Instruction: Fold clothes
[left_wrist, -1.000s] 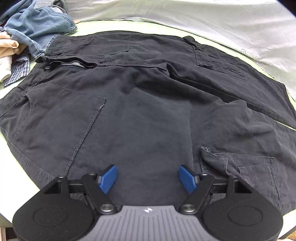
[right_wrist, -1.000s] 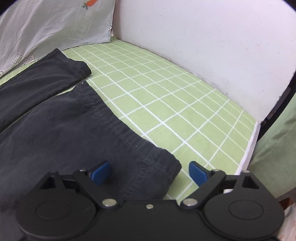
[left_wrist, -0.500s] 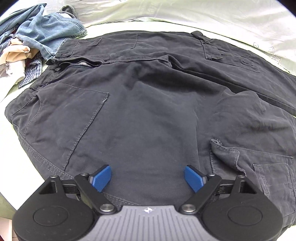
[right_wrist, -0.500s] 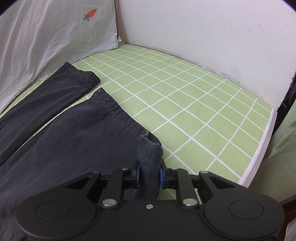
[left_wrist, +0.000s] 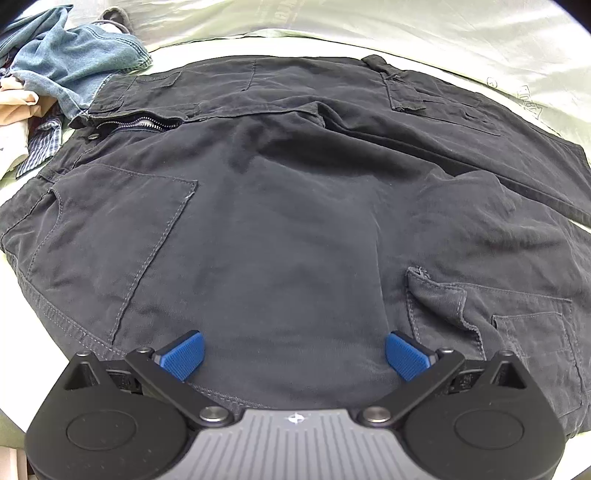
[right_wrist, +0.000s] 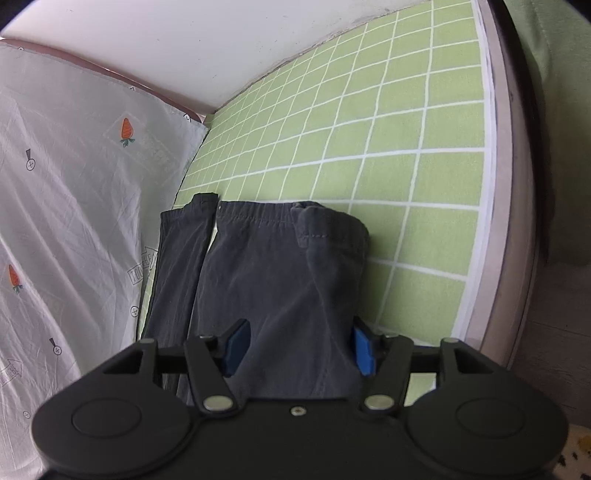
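Observation:
Dark cargo trousers (left_wrist: 288, 221) lie spread on the bed, waist and open zipper (left_wrist: 136, 123) at the far left, legs running right. My left gripper (left_wrist: 293, 356) is open just above the near edge of the seat, holding nothing. In the right wrist view the leg ends (right_wrist: 280, 266) lie on the green checked sheet (right_wrist: 388, 147), one hem corner (right_wrist: 314, 225) turned over. My right gripper (right_wrist: 299, 349) stands open with leg cloth between its blue pads (right_wrist: 364, 350).
A heap of clothes with blue jeans (left_wrist: 74, 62) lies at the far left by the waistband. A pale carrot-print cover (right_wrist: 74, 221) lies along the far side. A white wall (right_wrist: 184, 48) and the bed's right edge (right_wrist: 509, 184) bound the sheet.
My right gripper shut on the leg hem, lifted and pulled back, then opened; the view now looks down the legs. My left gripper drew back slightly and opened wider.

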